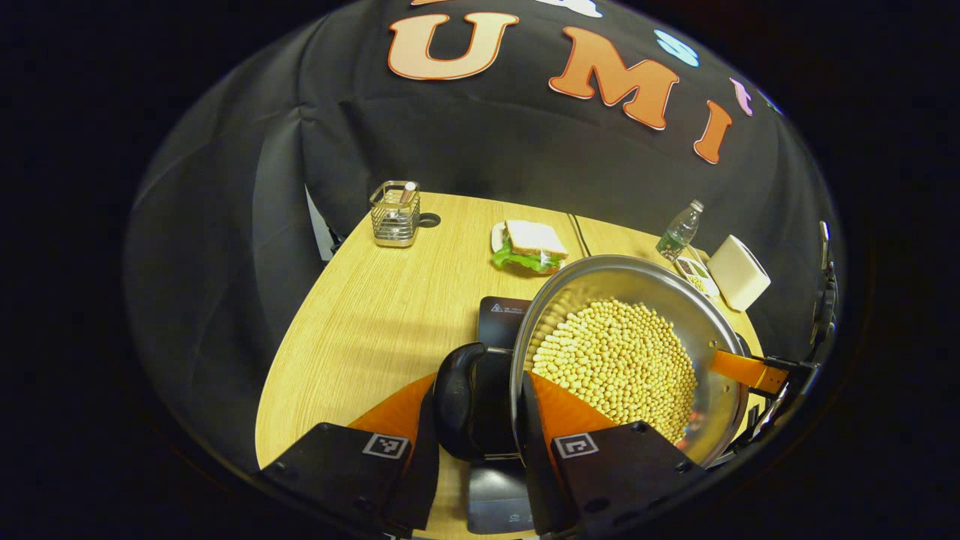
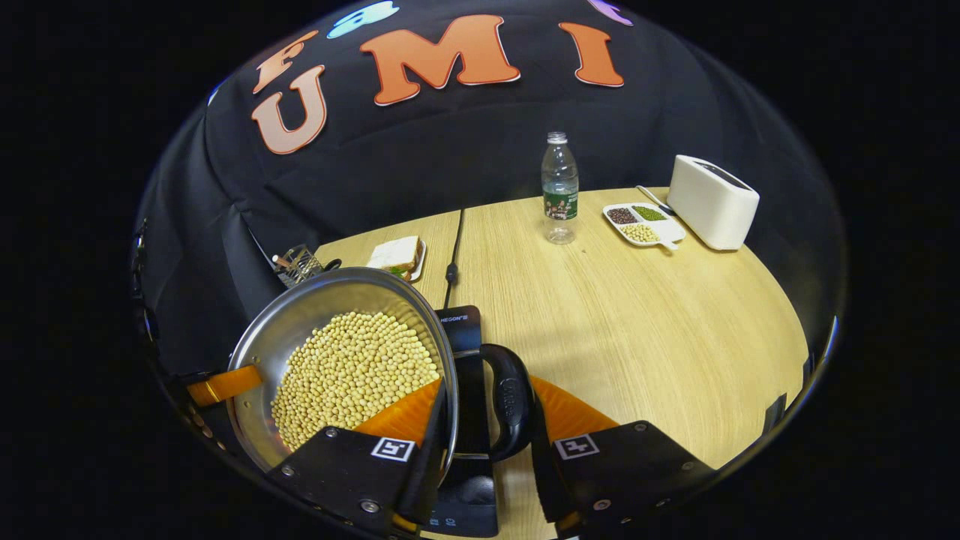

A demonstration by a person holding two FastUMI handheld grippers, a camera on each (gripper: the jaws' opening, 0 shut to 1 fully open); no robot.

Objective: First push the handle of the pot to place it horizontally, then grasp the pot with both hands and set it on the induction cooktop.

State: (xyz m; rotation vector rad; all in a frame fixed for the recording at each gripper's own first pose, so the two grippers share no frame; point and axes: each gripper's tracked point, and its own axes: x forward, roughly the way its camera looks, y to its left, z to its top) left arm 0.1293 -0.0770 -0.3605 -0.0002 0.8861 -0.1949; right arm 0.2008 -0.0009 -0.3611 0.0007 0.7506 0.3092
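While both grippers hold it, the pot [image 1: 637, 337] hangs above the induction cooktop [image 1: 501, 311], whose dark slab lies on the wooden table [image 1: 375, 315] beneath. Pot is steel, shallow, full of pale yellow beans [image 1: 619, 360].

Left gripper view: left gripper [image 1: 480, 450] straddles the pot's near side, one finger outside the black loop handle [image 1: 457, 405], the other inside the rim against the wall; both press, so it is clamped on rim and handle together. Across the pot the other gripper's finger reaches over the far rim.

Right gripper view: right gripper [image 2: 487, 450] holds the opposite black handle [image 2: 510, 409] the same way, one finger inside the bowl, one beyond the loop, closed on it.

Farther back on the table: sandwich [image 1: 532, 244] on a plate, wire holder [image 1: 395, 214], water bottle [image 2: 559, 187], divided tray [image 2: 643, 223] of beans, white toaster [image 2: 712, 201].
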